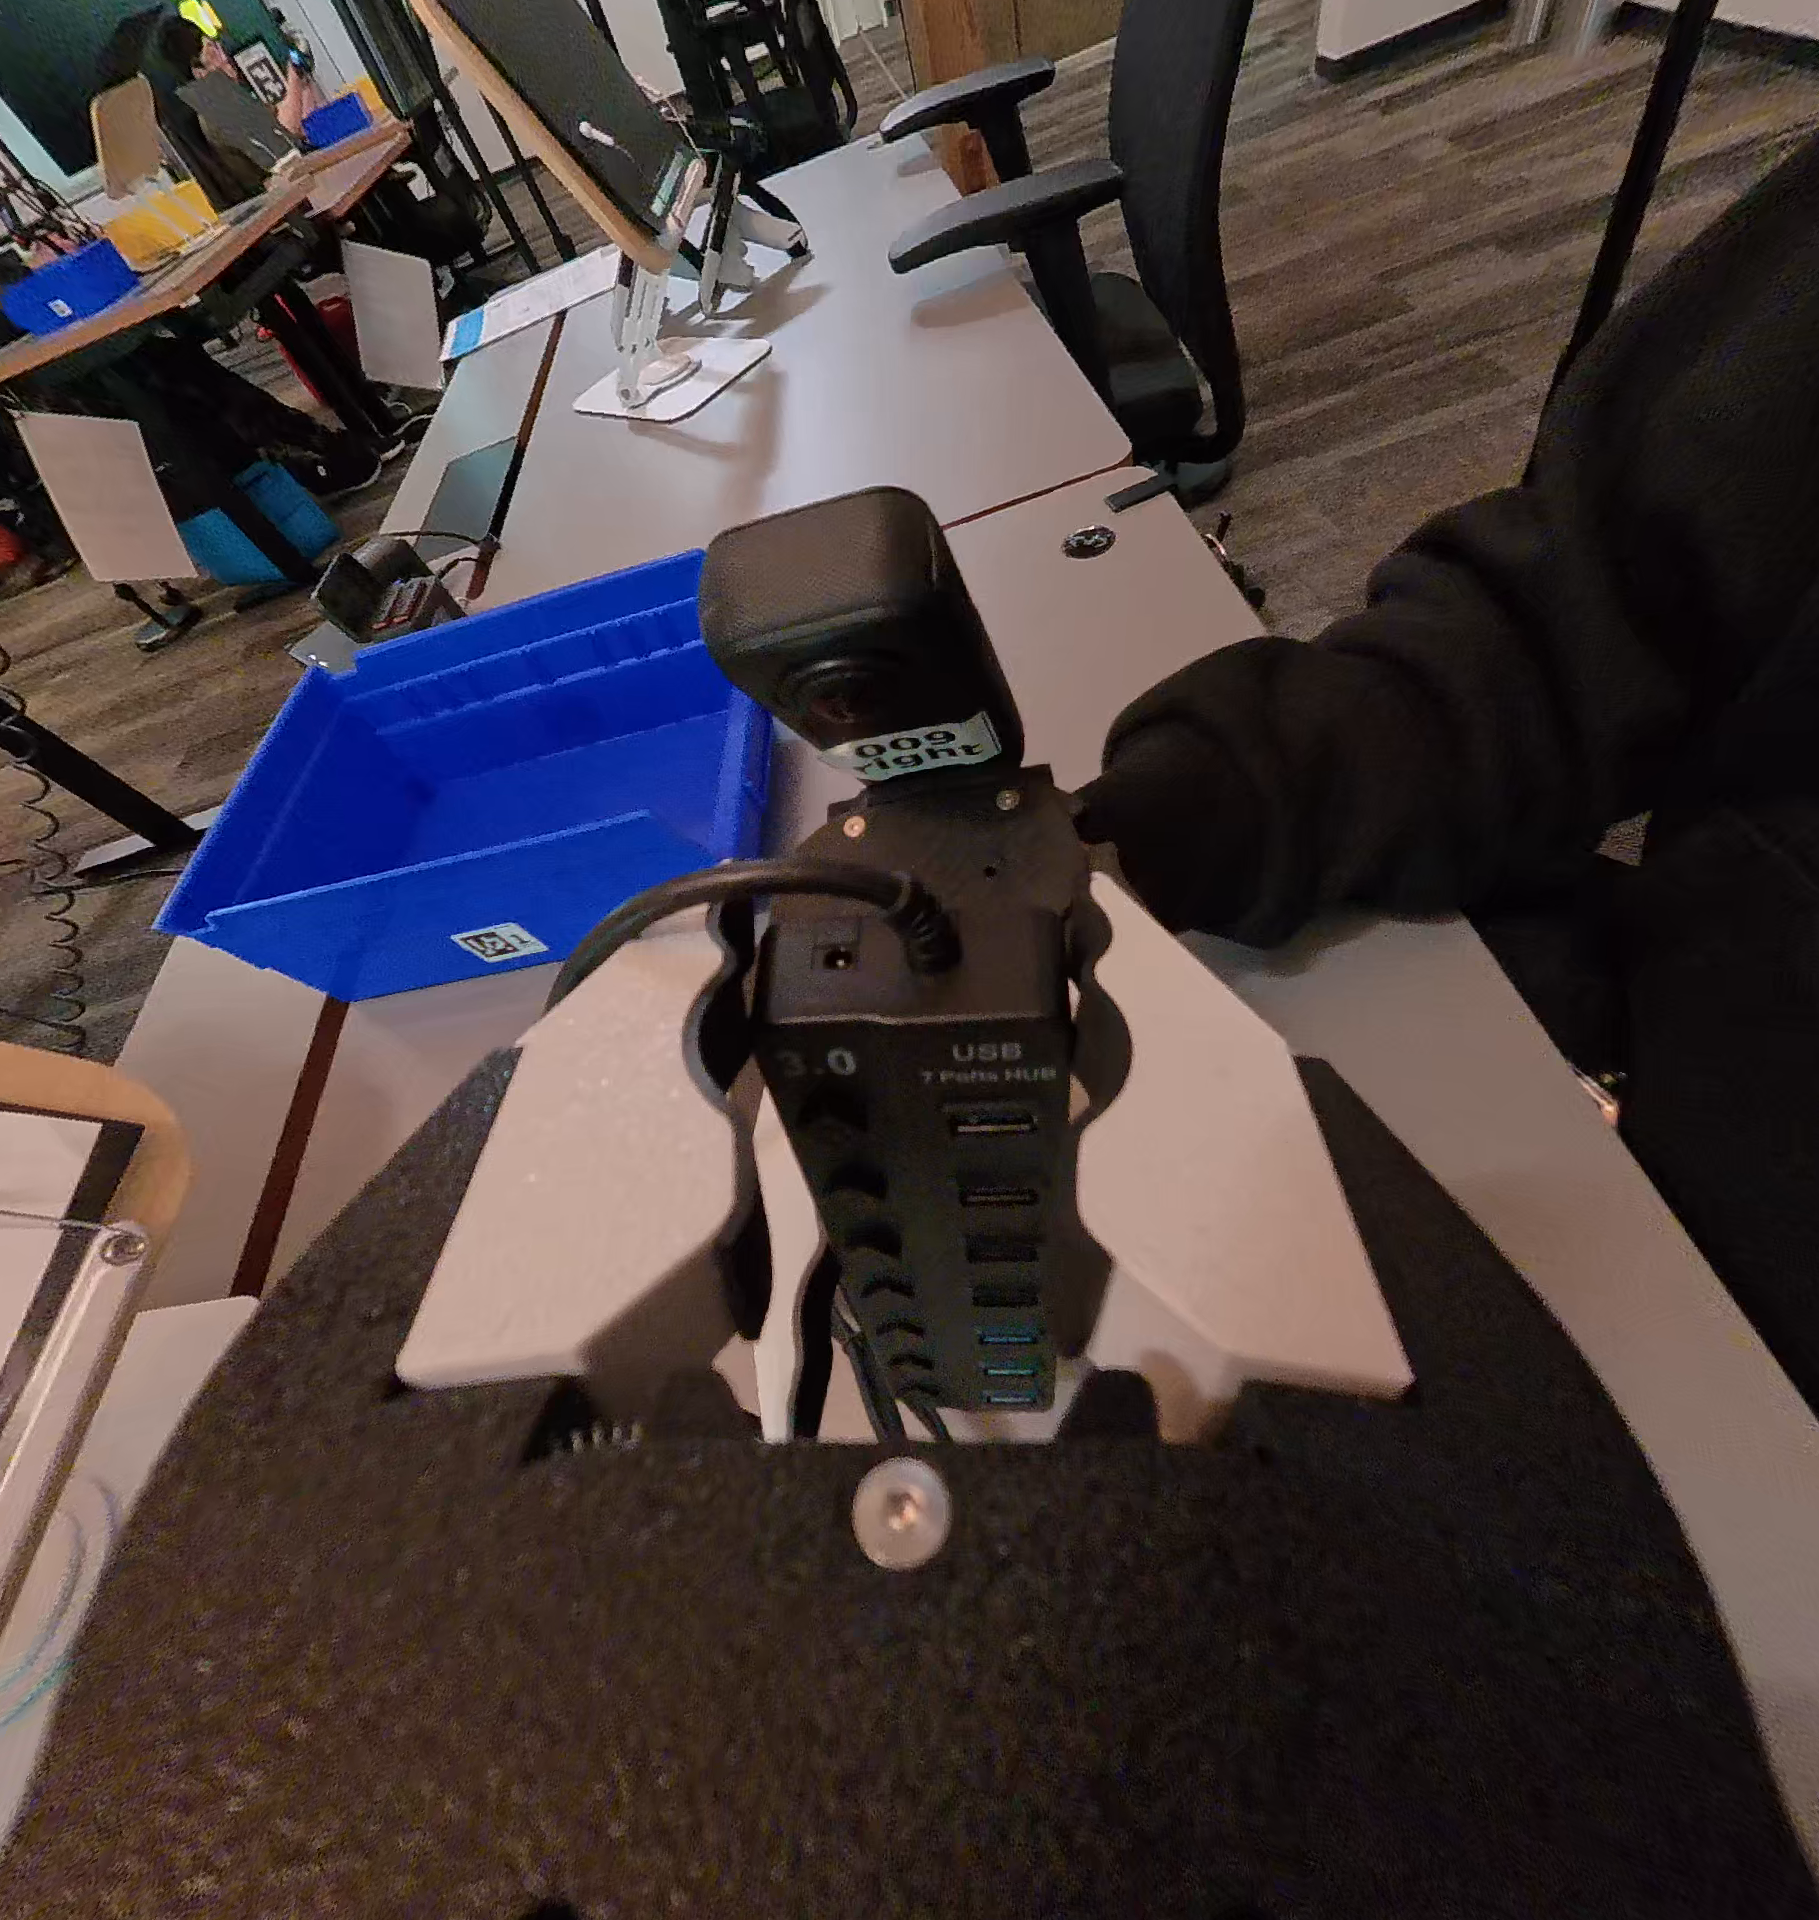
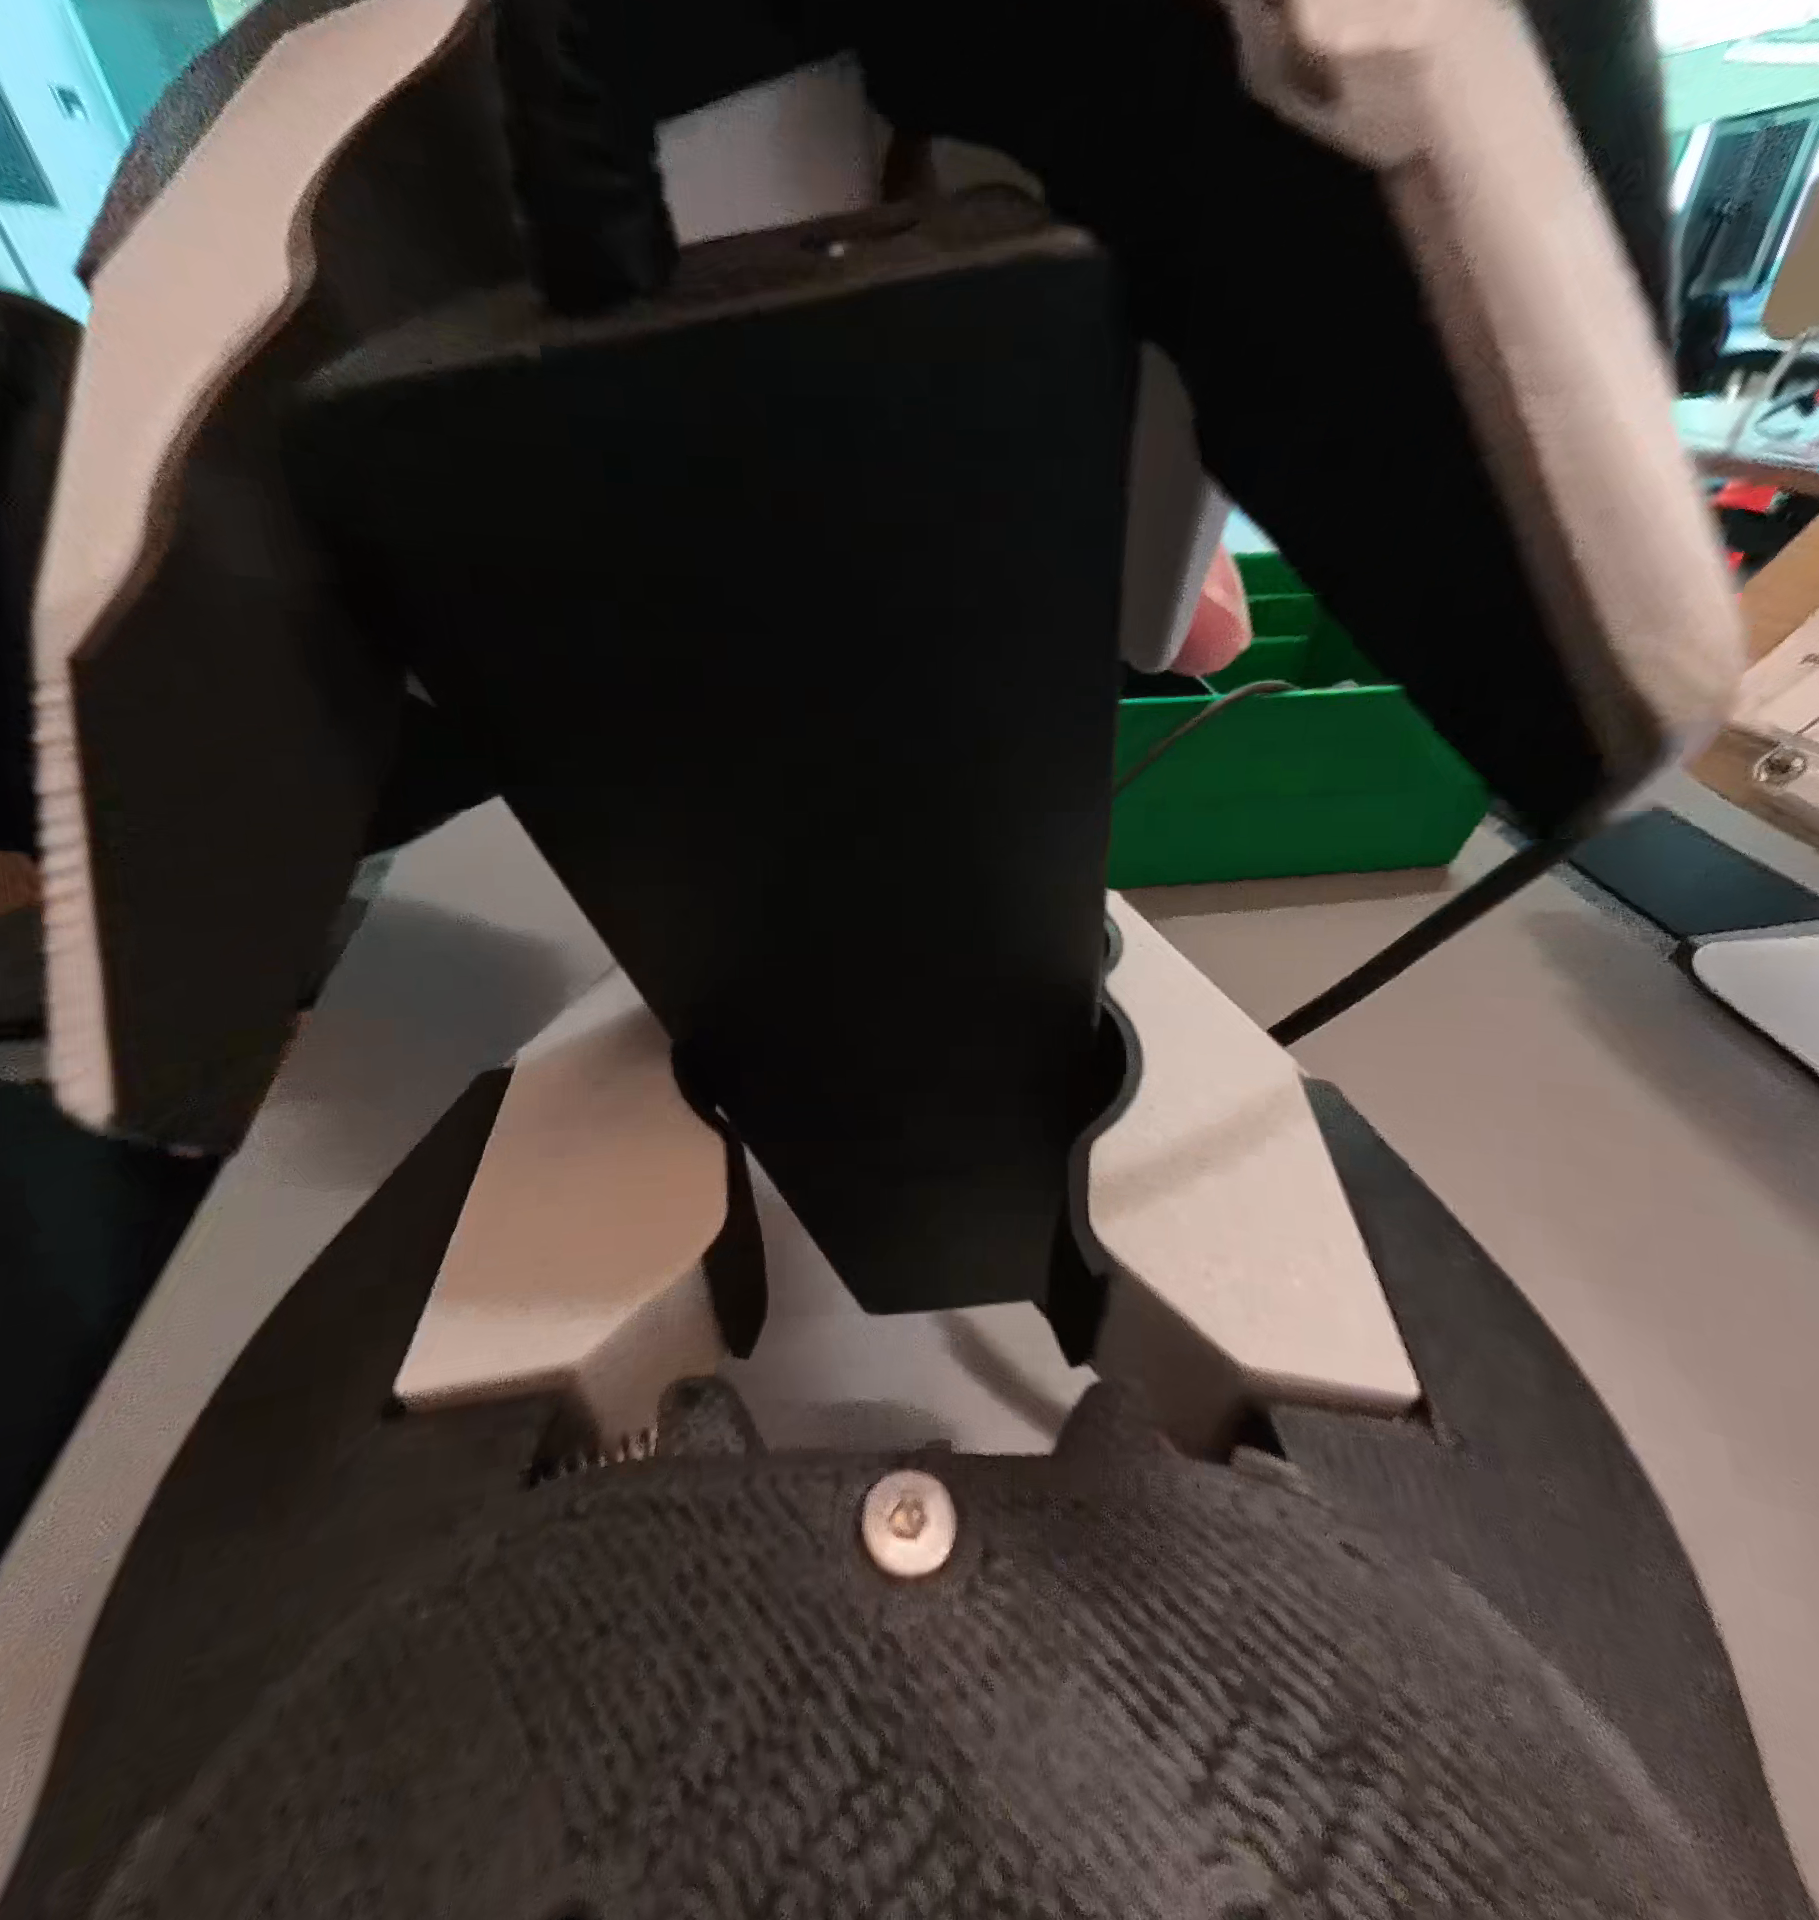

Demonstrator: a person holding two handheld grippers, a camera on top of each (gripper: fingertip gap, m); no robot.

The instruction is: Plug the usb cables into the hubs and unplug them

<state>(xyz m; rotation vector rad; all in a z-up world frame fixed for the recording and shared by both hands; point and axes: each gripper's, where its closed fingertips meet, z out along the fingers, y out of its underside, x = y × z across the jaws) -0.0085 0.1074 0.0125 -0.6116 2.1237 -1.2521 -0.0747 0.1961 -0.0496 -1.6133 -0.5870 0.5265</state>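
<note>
Left wrist view is showing the left gripper (image 1: 910, 1174) pinching a black hub (image 1: 926, 1132) between its two grey fingers (image 1: 614, 1174), so that the hub is being held above the grey table (image 1: 1507, 1247). The face of the hub with the row of sockets is looking toward this camera, and the lowest three sockets are blue inside. A thick black cable (image 1: 739, 894) is coming out of the far end of the hub and is bending to the left. A second thin cable is hanging down under the near end of the hub, but it is not possible to tell where it is plugged. From the other side, the right gripper (image 1: 946, 862) is meeting the far end of the hub, with its camera sitting on top, and a hand in a black glove (image 1: 1227, 790) is holding it. A blue bin (image 1: 489, 790) is standing on the table to the left, near the hub. Right wrist view is showing the right gripper (image 2: 910, 1195) closed on the plain black back of the hub (image 2: 780, 675), which is filling the middle of the picture, and the left gripper (image 2: 770, 208) is gripping it from the far side. A green bin (image 2: 1289, 779) is standing on the table (image 2: 1507, 1143) behind, to the right.
</note>
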